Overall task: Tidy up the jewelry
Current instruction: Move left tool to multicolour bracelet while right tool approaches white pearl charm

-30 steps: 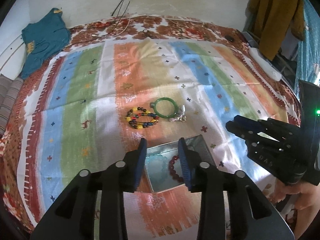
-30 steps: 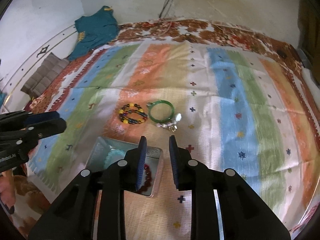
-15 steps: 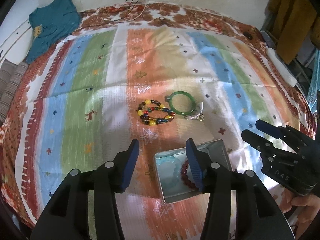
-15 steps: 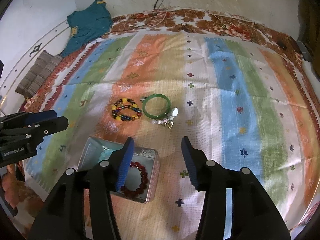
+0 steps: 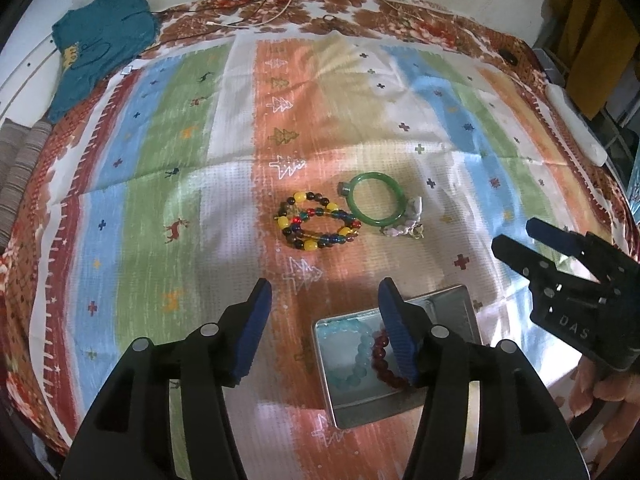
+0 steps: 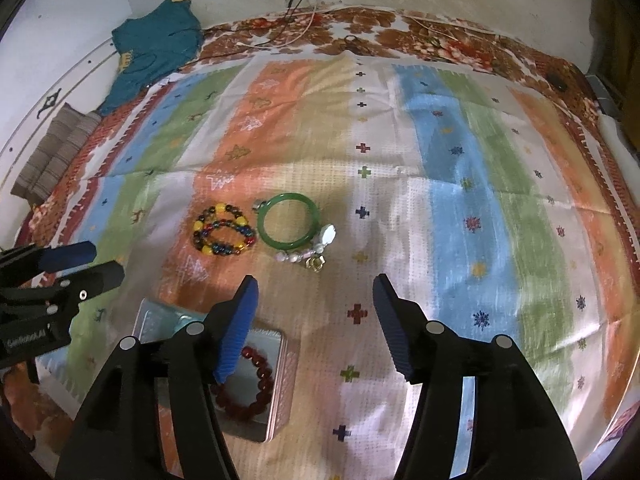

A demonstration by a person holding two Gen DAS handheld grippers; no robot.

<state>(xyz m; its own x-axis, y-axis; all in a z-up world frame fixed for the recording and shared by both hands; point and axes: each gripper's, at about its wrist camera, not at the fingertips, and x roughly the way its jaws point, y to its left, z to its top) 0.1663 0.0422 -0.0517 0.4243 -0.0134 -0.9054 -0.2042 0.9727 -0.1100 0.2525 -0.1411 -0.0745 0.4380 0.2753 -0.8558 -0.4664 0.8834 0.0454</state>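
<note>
On the striped cloth lie multicoloured bead bracelets [image 5: 316, 226] [image 6: 224, 230], a green bangle [image 5: 362, 216] [image 6: 288, 245] and a pale bead bracelet with a charm [image 5: 408, 226] [image 6: 316, 248]. Nearer me stands an open metal tin [image 5: 448, 312] [image 6: 280, 384]. It holds a light blue bracelet [image 5: 356, 356] and a dark red bracelet [image 5: 382, 360] [image 6: 266, 372]. My left gripper [image 5: 324, 286] [image 6: 106, 260] hovers short of the bead bracelets, jaws opening, nothing between them. My right gripper [image 6: 315, 280] [image 5: 516, 234] hovers short of the charm bracelet, jaws opening, also empty.
A teal garment [image 5: 100, 40] and cables [image 5: 272, 4] lie at the far edge of the bed. Folded striped fabric [image 5: 20, 168] sits at the left. A mustard garment [image 5: 592, 40] hangs at the right above a white bar [image 5: 576, 120]. A hand [image 5: 608, 388] holds the right gripper.
Both grippers' jaws have spread much wider. Both have moved forward and down toward the loose jewelry, so the tin now sits lower in each view.
</note>
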